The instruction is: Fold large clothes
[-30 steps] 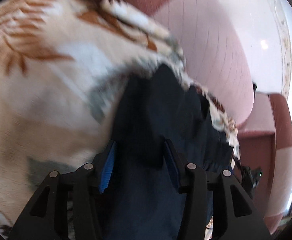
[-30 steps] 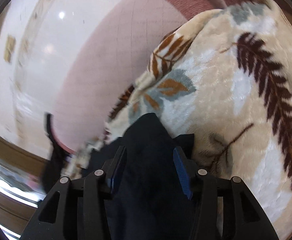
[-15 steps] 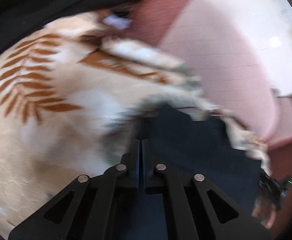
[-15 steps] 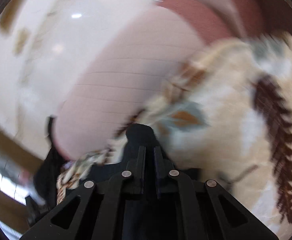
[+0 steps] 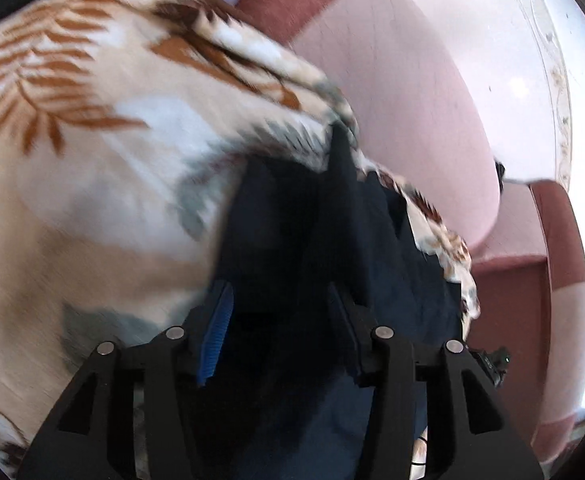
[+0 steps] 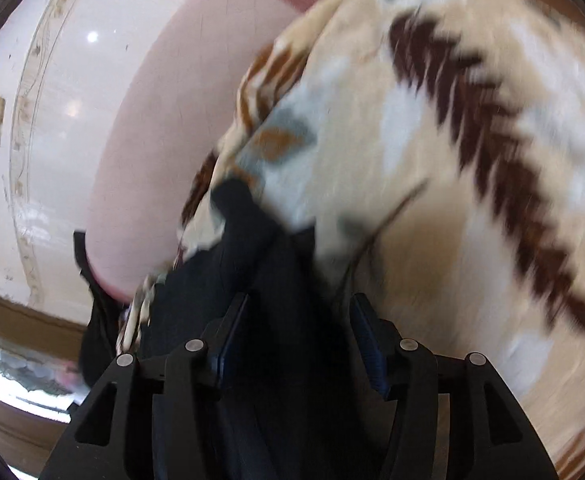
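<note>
Left tool (image 5: 278,312): matte black angular fingers with triangular cut-outs, silver round screws and ribbed blue pads (image 5: 216,334), lower frame. Right tool (image 6: 297,322): identical black fingers, silver screws, darker blue pads (image 6: 368,344).

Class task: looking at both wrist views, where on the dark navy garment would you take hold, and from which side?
Grip the raised fabric ridge of the dark navy garment, approaching from above along its length; each open hand-held gripper, left and right, already straddles it on the leaf-print blanket.

The garment (image 5: 316,216) lies on the blanket (image 5: 92,152), over the sofa (image 5: 404,92).
</note>
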The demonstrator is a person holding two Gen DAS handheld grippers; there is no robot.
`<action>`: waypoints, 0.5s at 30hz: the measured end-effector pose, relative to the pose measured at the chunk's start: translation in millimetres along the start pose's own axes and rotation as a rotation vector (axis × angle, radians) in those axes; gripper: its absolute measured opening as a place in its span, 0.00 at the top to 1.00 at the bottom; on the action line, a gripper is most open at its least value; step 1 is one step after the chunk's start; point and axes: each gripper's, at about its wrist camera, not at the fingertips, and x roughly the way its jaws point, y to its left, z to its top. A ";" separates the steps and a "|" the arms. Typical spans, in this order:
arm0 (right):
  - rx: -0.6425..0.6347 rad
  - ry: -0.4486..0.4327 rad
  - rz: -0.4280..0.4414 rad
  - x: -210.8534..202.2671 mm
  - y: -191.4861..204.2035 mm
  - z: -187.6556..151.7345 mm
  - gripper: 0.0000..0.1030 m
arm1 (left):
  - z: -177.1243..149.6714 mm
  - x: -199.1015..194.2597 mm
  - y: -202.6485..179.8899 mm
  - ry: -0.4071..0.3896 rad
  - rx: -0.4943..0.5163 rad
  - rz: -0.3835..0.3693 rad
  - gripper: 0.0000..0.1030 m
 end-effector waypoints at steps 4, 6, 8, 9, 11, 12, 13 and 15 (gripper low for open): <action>-0.242 -0.165 -0.039 -38.8 46.8 -8.9 0.98 | -1.6 3.3 -24.4 -0.049 0.103 0.158 0.99; -0.260 -0.259 0.005 -60.1 51.0 -11.8 0.99 | -0.2 0.3 -22.2 -0.082 0.114 0.196 0.99; -0.207 -0.215 -0.065 -48.0 36.3 -7.3 0.98 | 2.5 7.7 -16.4 -0.088 0.083 0.289 1.00; -0.179 -0.156 -0.118 -34.2 26.5 -5.7 0.98 | 4.0 13.0 -10.4 -0.097 0.074 0.401 1.00; -0.106 -0.018 -0.237 -9.4 0.3 -7.8 0.95 | 3.4 13.1 5.5 -0.089 0.022 0.416 1.00; -0.084 -0.038 -0.199 -12.9 -5.9 -12.0 0.95 | 2.8 6.4 11.5 -0.093 -0.012 0.369 1.00; -0.061 -0.093 -0.160 -26.8 -8.8 -15.6 0.86 | 1.1 -4.0 17.2 -0.100 -0.048 0.317 1.00; -0.027 -0.172 -0.111 -51.4 -13.0 -19.3 0.74 | -3.2 -20.9 15.4 -0.117 -0.037 0.268 1.00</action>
